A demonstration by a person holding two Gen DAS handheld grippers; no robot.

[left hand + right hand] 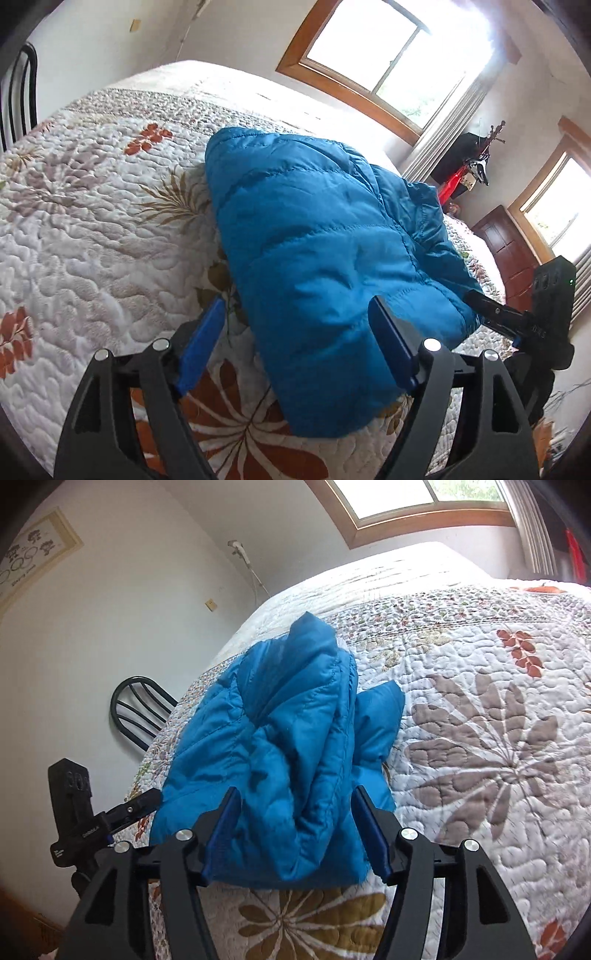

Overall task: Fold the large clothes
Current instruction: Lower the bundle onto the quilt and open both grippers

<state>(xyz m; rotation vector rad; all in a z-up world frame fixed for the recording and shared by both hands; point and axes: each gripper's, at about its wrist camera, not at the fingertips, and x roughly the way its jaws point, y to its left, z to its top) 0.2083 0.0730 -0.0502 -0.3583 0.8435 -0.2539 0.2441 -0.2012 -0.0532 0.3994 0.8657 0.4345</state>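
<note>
A blue puffer jacket (317, 258) lies folded in a thick bundle on the quilted floral bedspread (92, 229). My left gripper (299, 314) is open, its blue pads (201, 343) on either side of the near end of the bundle, not closed on it. In the right wrist view the same jacket (280, 746) lies bunched with a sleeve sticking out to the right. My right gripper (295, 808) is open, straddling the near edge of the jacket. Each gripper shows in the other's view, the right one (480, 299) at the jacket's right edge, the left one (147, 799) at its left edge.
The bedspread (480, 738) stretches wide around the jacket. A black metal chair (140, 709) stands by the bed at the white wall. Wood-framed windows (388, 55), a curtain, a dark wooden door (509, 251) and a coat rack with clothes (469, 166) are beyond the bed.
</note>
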